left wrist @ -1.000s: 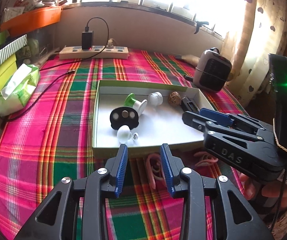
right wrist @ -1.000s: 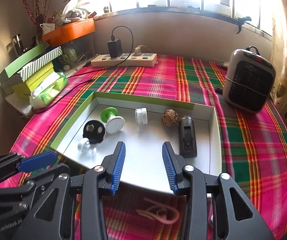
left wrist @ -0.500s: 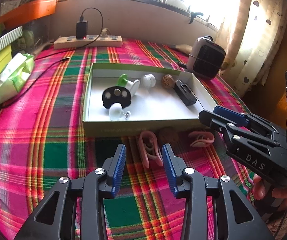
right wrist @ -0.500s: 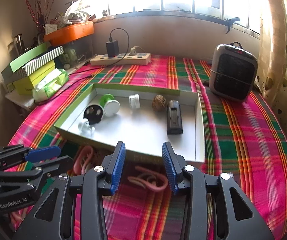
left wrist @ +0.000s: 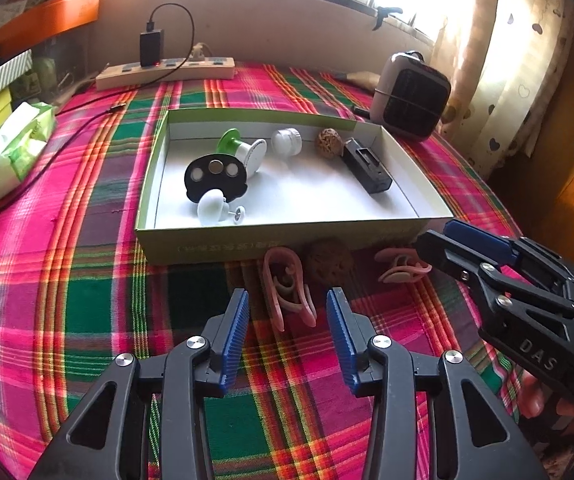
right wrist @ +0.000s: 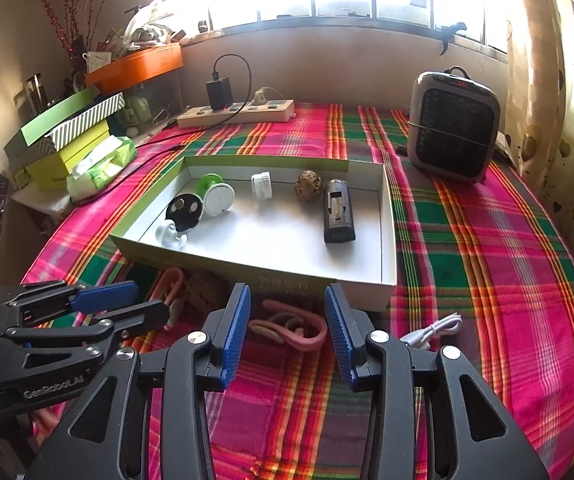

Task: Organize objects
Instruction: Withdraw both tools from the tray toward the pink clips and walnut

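Note:
A shallow green-sided box (left wrist: 247, 244) (right wrist: 389, 240) on the plaid cloth holds a green-and-white spool (left wrist: 243, 148), a black disc (left wrist: 215, 176), a white knob (left wrist: 213, 212), a white cap (left wrist: 285, 142), a walnut (left wrist: 329, 142) and a black clip (left wrist: 367, 170). In front of the box lie a pink clip (left wrist: 287, 292), a brown walnut (left wrist: 327, 260) and a second pink clip (left wrist: 401, 270) (right wrist: 291, 328). My left gripper (left wrist: 287, 320) is open just short of the first pink clip. My right gripper (right wrist: 287, 324) is open around the second pink clip, above it.
A grey heater (right wrist: 453, 126) stands at the back right. A power strip (left wrist: 167, 72) with a charger lies at the back. Boxes and a tissue pack (left wrist: 11, 148) sit at the left. A white cable (right wrist: 433, 330) lies by my right gripper.
Both grippers have drawn back from over the box toward the near side of the table. The pink clips and loose walnut in front of the box have come into view.

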`<state>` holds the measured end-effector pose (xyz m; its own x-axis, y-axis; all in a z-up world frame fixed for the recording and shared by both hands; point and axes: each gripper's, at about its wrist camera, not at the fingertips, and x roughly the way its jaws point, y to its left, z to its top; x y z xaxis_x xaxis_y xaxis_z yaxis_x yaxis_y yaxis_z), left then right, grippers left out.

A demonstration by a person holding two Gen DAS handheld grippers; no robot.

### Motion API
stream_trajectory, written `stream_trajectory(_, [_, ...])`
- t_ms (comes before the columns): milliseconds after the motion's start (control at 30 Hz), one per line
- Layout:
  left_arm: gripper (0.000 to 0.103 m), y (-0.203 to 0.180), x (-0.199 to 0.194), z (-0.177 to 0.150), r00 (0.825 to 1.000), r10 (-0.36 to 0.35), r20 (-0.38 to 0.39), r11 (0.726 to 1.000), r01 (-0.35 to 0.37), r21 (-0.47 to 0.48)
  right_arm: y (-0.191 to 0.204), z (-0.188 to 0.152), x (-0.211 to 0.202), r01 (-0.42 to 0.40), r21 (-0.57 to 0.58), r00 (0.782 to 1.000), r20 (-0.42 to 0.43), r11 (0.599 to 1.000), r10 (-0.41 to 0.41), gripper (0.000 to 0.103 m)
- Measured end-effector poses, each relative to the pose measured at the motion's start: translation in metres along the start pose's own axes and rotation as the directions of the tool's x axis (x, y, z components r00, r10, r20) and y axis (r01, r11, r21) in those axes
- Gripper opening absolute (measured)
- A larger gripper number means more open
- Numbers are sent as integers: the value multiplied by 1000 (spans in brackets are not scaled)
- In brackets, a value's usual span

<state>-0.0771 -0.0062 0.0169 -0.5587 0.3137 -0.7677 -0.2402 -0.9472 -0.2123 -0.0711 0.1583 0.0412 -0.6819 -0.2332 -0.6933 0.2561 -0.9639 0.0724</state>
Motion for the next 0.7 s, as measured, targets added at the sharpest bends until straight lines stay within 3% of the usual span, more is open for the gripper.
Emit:
stream_trajectory(133, [39, -2, 6, 1, 1000, 14, -11, 1000, -14, 14, -3, -2, -1, 0, 7, 1000, -1, 1000, 0, 45])
stream_trajectory(700, [39, -3, 18, 7, 998, 53, -26, 998, -52, 27, -9, -8, -3, 1, 28, 1000, -13, 1000, 0, 45])
